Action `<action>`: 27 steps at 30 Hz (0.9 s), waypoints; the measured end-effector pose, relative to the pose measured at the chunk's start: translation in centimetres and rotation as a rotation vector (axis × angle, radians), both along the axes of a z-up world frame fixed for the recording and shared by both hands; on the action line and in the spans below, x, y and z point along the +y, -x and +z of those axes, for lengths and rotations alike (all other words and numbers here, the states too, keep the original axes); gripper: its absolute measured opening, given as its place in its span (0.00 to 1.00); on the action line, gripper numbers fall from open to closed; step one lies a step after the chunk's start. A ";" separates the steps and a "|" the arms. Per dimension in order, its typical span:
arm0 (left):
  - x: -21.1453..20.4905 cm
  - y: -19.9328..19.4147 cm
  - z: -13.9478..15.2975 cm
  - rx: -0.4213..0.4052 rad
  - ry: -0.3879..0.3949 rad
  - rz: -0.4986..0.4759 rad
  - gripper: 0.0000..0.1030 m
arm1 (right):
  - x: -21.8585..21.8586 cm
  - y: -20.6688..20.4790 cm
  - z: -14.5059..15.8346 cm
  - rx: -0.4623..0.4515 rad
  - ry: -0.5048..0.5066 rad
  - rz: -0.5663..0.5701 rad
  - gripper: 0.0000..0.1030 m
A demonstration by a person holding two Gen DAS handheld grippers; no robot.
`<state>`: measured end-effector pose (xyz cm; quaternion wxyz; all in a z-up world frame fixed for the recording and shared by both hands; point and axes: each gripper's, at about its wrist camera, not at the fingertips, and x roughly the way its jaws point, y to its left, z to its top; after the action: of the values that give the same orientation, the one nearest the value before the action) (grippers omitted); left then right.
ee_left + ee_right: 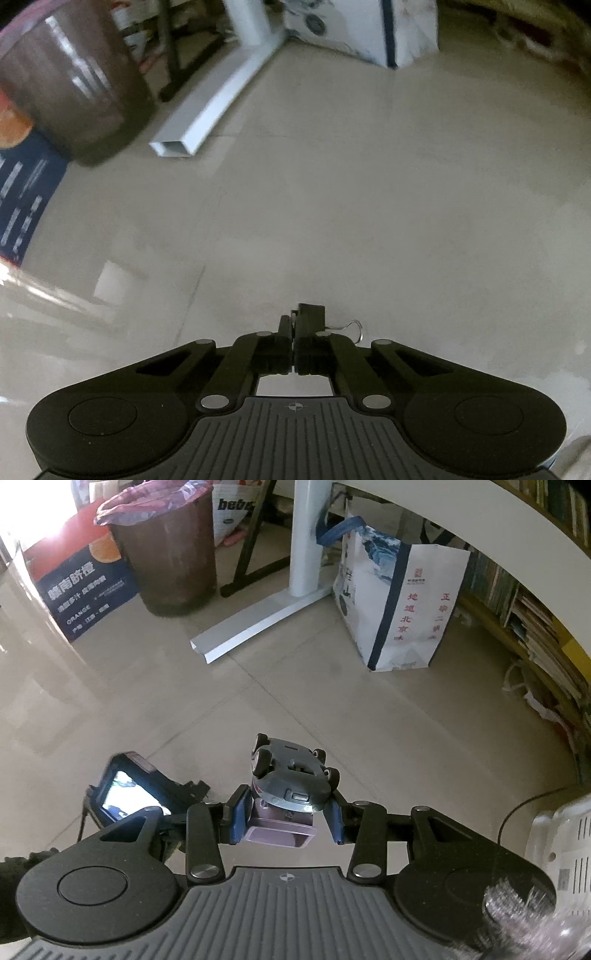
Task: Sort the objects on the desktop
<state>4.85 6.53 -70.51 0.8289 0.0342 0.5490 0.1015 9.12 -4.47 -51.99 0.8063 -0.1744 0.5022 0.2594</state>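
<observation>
Daylight enters from upper left, blowing out that corner in the right wrist view. Floor (258,701) shows glare. Left wrist view blurred, bin (74,81) smeared. Fisheye bending at edges.

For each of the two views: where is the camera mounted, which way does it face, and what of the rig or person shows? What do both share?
Left wrist: sits on the left gripper, tilted down at the tiled floor; fingers shut on a binder clip.
Right wrist: sits on the right gripper, facing down at the floor; fingers hold a toy car; a dark sleeve shows.
Shared: brown bin, white desk leg, paper bag.
</observation>
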 end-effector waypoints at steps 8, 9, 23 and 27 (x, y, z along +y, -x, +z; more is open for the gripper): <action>4.1 2.5 11.0 -0.036 0.105 0.165 0.00 | 0.7 1.5 5.2 0.022 -0.017 0.021 0.38; 4.6 2.8 12.8 -0.042 0.110 0.179 0.00 | 0.9 1.8 6.2 0.022 -0.021 0.027 0.38; 8.4 3.7 39.9 -0.193 0.114 0.173 0.00 | 2.2 6.0 27.5 -0.077 -0.120 0.082 0.38; 8.1 3.8 47.6 -0.241 0.100 0.143 0.00 | 1.7 6.9 33.8 -0.103 -0.156 0.078 0.38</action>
<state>1.02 14.61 -22.90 0.8801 -0.0588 0.4509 0.1365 2.26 -2.77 -18.18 0.8314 -0.1439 0.4313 0.3196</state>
